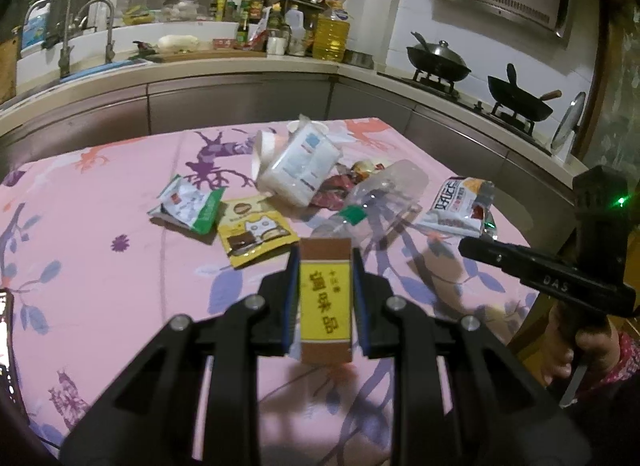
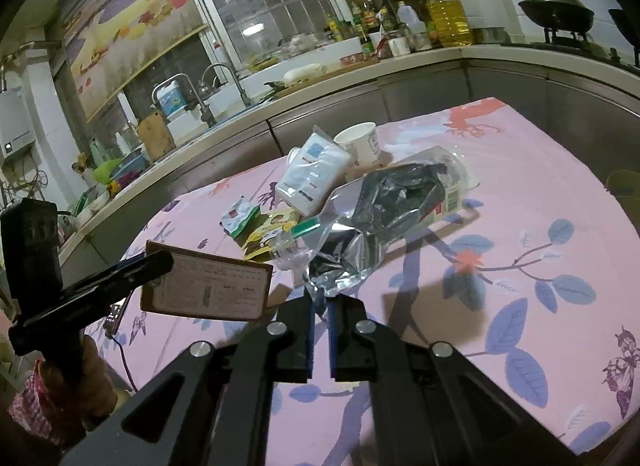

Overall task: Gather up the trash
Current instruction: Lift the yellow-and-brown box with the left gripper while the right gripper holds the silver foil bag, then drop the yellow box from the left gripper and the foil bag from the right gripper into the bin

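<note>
Left tongs (image 1: 326, 262) clamp a seasoning box (image 1: 326, 298); only the right view shows right tongs (image 2: 319, 306) pinching a silver wrapper (image 2: 352, 242).

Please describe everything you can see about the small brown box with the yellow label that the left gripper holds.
The small brown box looks like thin cardboard, flat and rectangular. One face carries a yellow label with dark printed characters; the opposite face, seen from the right wrist, has a pale panel of fine print. It appears intact. The left gripper has its jaws closed on the two narrow sides, holding the box in the air above the pink floral tablecloth, in front of the pile of wrappers. Nothing but the jaws touches it.
</note>
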`<state>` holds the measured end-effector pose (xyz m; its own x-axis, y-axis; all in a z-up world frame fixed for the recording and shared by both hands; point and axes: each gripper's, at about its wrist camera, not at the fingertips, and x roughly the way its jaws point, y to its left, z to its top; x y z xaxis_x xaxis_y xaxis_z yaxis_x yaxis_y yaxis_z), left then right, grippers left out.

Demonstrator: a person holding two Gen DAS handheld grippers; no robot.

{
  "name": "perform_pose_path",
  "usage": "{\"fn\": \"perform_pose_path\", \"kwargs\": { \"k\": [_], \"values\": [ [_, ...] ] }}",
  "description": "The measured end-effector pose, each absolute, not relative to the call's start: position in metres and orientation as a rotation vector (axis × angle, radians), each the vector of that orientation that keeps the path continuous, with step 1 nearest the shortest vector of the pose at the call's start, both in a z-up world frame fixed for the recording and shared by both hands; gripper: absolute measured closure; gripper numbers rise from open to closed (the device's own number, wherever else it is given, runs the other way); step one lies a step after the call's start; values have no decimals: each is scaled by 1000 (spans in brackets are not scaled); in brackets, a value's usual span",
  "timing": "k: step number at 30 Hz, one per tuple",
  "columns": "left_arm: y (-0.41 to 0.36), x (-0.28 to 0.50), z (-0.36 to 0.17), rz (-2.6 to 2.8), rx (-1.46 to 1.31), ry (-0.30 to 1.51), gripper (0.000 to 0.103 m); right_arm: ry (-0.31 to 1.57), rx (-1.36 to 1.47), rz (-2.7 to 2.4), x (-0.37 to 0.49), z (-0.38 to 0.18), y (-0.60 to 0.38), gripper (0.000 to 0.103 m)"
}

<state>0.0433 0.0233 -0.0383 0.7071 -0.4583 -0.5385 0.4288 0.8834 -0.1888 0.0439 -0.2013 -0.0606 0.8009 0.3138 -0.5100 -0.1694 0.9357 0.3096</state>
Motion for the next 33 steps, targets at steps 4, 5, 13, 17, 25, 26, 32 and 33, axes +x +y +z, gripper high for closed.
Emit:
{"fn": "perform_pose_path", "kwargs": {
  "k": [4, 5, 13, 17, 25, 26, 32, 33],
  "values": [
    [22, 43, -40, -497, -46, 604, 81, 587, 259, 260, 44, -61, -202, 100],
    [22, 44, -40, -496, -48, 604, 81, 588, 262, 259, 44, -61, -203, 100],
    [28, 44, -35, -500, -68, 598, 81, 573, 266, 266, 43, -55, -205, 100],
    [33, 46, -26, -512, -98, 585, 81, 545, 270, 272, 40, -48, -205, 100],
    [24, 53, -5, -551, -106, 562, 81, 560, 279, 252, 43, -54, -214, 100],
    [20, 54, -2, -562, -101, 558, 81, 558, 279, 248, 43, -54, -216, 100],
    [-20, 64, 22, -651, -47, 520, 81, 509, 257, 199, 38, -47, -234, 100],
    [-32, 68, 28, -676, -36, 511, 81, 500, 258, 185, 38, -46, -240, 100]
  ]
}}
